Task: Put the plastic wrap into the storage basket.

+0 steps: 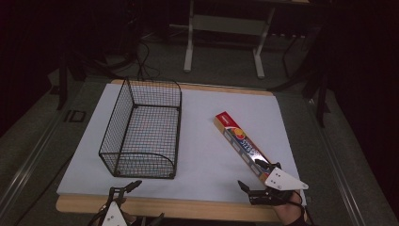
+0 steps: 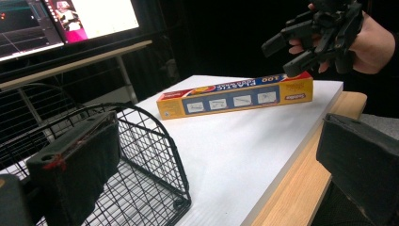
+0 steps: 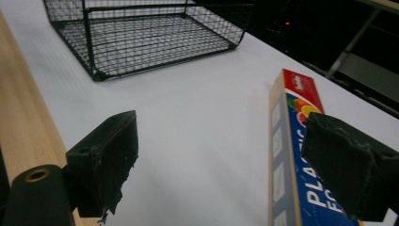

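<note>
Near end of the long box (image 1: 241, 142) is hidden under the right gripper (image 1: 259, 178) in the high view; in the right gripper view the bottom edge cuts it off and one jaw covers part of the lettering, so the wording can't be read in full. Left gripper (image 1: 126, 187) is cut by the bottom edge in the high view. Wire basket (image 2: 141, 155) runs off the left and bottom edges in the left gripper view. Screens (image 2: 66, 21) far left are cropped, contents too blurred to read.
</note>
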{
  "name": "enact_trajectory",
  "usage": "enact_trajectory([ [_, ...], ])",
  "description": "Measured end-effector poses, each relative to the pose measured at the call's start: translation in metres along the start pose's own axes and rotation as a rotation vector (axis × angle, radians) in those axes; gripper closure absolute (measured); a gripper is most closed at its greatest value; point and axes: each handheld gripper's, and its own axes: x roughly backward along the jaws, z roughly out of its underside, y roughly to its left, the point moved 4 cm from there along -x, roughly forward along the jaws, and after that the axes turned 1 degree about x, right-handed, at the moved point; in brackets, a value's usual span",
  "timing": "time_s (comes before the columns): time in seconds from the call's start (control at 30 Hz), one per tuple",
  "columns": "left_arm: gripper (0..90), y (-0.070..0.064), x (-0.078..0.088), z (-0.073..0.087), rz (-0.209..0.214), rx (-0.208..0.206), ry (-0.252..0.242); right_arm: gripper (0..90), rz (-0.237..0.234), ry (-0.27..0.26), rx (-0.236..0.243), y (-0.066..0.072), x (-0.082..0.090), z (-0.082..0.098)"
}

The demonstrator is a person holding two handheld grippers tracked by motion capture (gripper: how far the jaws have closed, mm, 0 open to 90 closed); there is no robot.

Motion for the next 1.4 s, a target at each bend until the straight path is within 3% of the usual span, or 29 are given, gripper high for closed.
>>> enact_trajectory([
  [0.17,1.0,-0.001,0.000,-0.001,0.001,-0.005,-0.003,11.6,0.001,0.001,0.010,0.000,0.000,0.000],
  [0.4,1.0,0.000,0.000,-0.001,0.000,-0.001,-0.005,11.7,-0.020,0.049,0.029,0.003,-0.004,0.001],
  [0.63,1.0,0.000,0.000,-0.001,-0.002,-0.007,-0.002,11.7,-0.044,0.047,0.045,0.007,-0.004,0.000],
  [0.93,1.0,0.000,-0.001,-0.001,0.001,-0.005,-0.004,17.7,-0.070,0.025,0.049,0.009,-0.001,-0.015],
  [0.97,1.0,-0.001,-0.001,0.000,-0.002,-0.013,0.005,17.6,-0.076,-0.007,0.067,0.012,-0.002,-0.022],
  [1.13,1.0,-0.001,0.000,-0.001,0.004,-0.011,-0.005,16.0,-0.081,-0.041,0.115,0.015,-0.002,-0.032],
  [1.3,1.0,0.000,0.000,-0.001,0.002,-0.008,-0.010,12.6,-0.076,-0.044,0.085,0.012,-0.002,-0.045],
  [1.37,1.0,0.000,0.000,-0.001,0.000,-0.016,-0.009,12.6,-0.108,-0.045,0.053,0.008,-0.001,-0.048],
  [1.4,1.0,-0.001,0.000,-0.001,0.000,-0.018,-0.011,12.7,-0.092,-0.042,0.056,0.006,-0.001,-0.049],
])
